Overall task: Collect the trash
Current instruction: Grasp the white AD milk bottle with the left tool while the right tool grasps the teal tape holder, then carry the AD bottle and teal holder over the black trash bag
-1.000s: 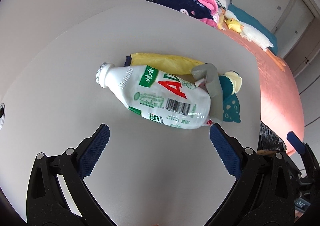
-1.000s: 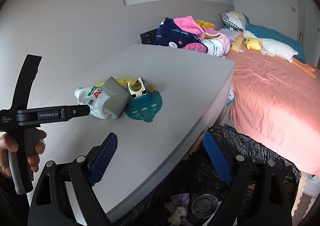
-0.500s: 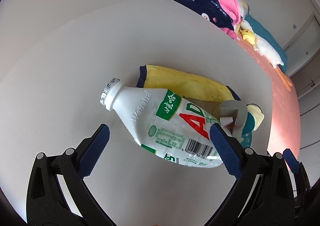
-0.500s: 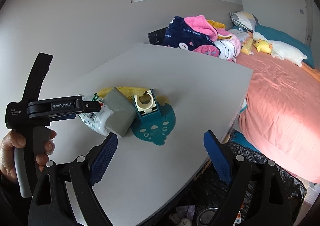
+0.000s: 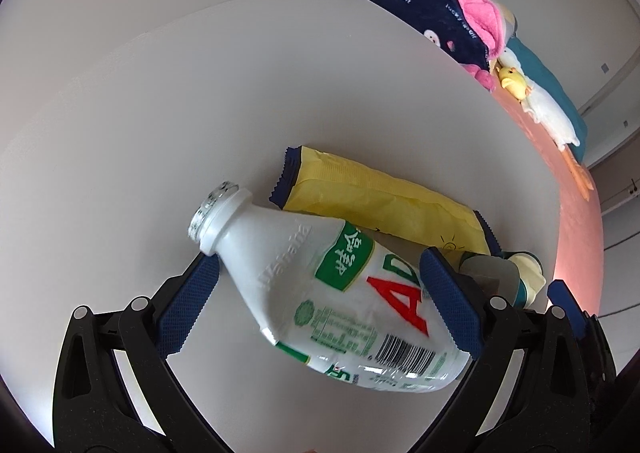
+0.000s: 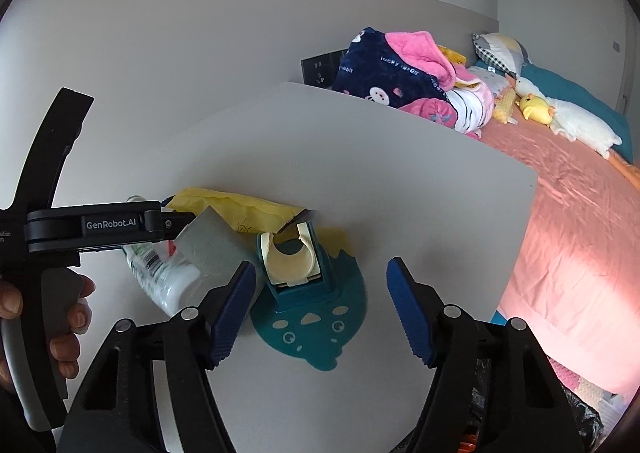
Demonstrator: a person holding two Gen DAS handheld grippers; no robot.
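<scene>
Right now the white table (image 5: 168,101) carries the trash, and the plastic milk-drink bottle (image 5: 340,293) lies on its side slantwise between the left gripper's (image 5: 316,301) wide-open, empty pads, mouth up-left. Farther off, the right gripper (image 6: 320,309) hangs open and empty over the teal holder (image 6: 316,329), so the left one is nearer.

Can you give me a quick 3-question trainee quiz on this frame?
1. True or false: the white bottle lies on its side between the left gripper fingers.
2. What lies just behind the bottle? A) yellow wrapper B) a red cup C) a book
3. Fill in: the right gripper is open and holds ____.

Key: 1 true; 2 A; 3 nothing.
</scene>
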